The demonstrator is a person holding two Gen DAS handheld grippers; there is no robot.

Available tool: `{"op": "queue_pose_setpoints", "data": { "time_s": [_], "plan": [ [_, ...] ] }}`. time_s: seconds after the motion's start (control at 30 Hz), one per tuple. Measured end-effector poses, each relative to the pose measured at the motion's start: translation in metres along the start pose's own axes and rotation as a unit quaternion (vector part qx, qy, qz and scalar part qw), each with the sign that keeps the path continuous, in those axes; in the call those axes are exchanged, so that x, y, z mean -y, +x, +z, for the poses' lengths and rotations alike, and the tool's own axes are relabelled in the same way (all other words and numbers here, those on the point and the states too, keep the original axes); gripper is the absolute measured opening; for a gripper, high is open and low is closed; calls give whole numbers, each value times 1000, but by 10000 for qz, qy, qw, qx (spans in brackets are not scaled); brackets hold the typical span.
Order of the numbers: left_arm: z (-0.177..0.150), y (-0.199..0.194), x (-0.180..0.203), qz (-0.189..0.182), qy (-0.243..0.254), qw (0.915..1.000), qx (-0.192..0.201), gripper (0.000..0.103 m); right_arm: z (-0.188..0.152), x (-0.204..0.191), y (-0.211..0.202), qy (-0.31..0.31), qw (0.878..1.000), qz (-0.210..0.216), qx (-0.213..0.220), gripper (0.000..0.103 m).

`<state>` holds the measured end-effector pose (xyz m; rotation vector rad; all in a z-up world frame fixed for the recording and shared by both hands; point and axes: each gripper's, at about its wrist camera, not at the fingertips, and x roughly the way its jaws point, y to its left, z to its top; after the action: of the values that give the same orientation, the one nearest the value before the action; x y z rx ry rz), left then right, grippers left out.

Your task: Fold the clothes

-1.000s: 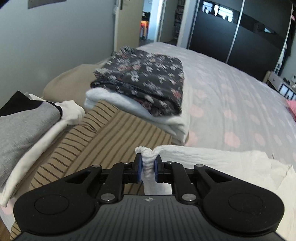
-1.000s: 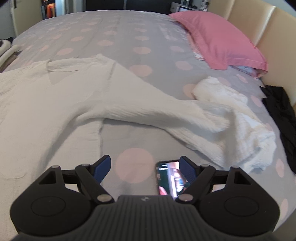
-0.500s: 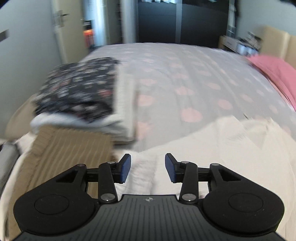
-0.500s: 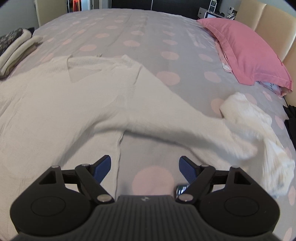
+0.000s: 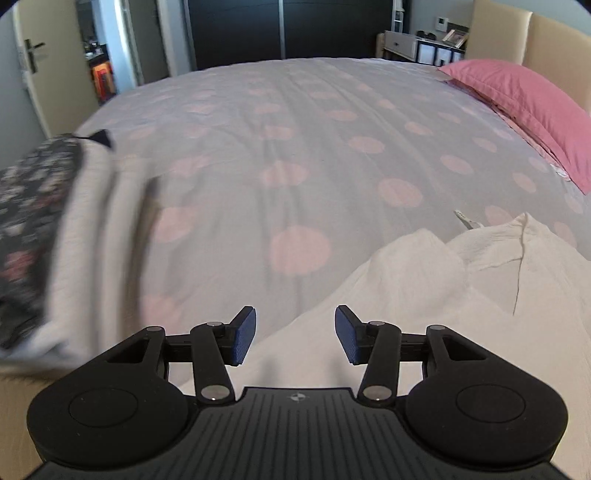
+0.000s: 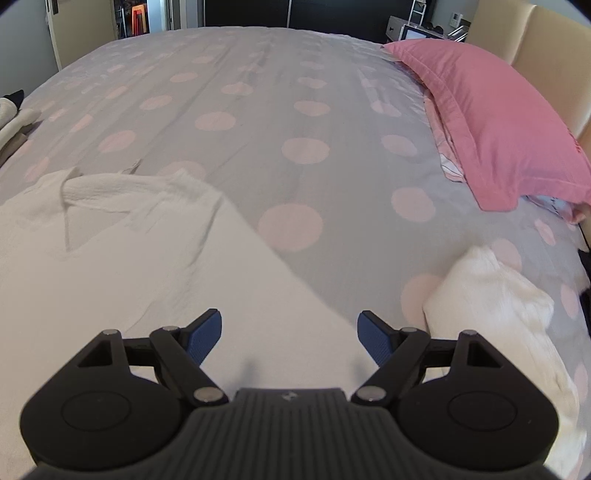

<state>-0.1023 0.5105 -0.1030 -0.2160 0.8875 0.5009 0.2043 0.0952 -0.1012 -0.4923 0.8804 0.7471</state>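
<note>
White shirt (image 6: pixel 122 295) lies flat — collar (image 6: pixel 110 194) pointing ahead of the right gripper (image 6: pixel 290 338), body running back under it; left gripper (image 5: pixel 295 338) likewise empty, both spread wide.

A wide bed under a grey cover with pink dots (image 5: pixel 314 147) fills the room, with a pink pillow (image 6: pixel 491 122) by a cream padded headboard (image 5: pixel 517 48), a dark glossy wardrobe (image 5: pixel 288 29) beyond, and a cream door (image 5: pixel 40 70) at the left.

Folded pile (image 5: pixel 40 236) motion-blurred, cut by left edge; white garment (image 6: pixel 110 280) runs under claw bodies.
</note>
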Motion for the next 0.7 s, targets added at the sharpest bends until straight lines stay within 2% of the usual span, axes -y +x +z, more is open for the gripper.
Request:
{"op": "queue_pose_setpoints", "data": {
  "time_s": [0.17, 0.33, 0.5, 0.7],
  "plan": [
    [5, 44, 15, -355, 119, 9993, -26, 47, 13, 0, 38, 53, 9999, 101, 12, 83],
    [3, 69, 22, -509, 172, 9985, -61, 51, 24, -12, 70, 126, 9991, 389, 107, 83],
    [6, 87, 26, -339, 358, 9987, -85, 52, 35, -26, 93, -16, 9986, 516, 110, 83],
    [5, 100, 26, -354, 158, 9992, -37, 59, 46, -30, 121, -59, 9991, 412, 29, 85]
  ]
}}
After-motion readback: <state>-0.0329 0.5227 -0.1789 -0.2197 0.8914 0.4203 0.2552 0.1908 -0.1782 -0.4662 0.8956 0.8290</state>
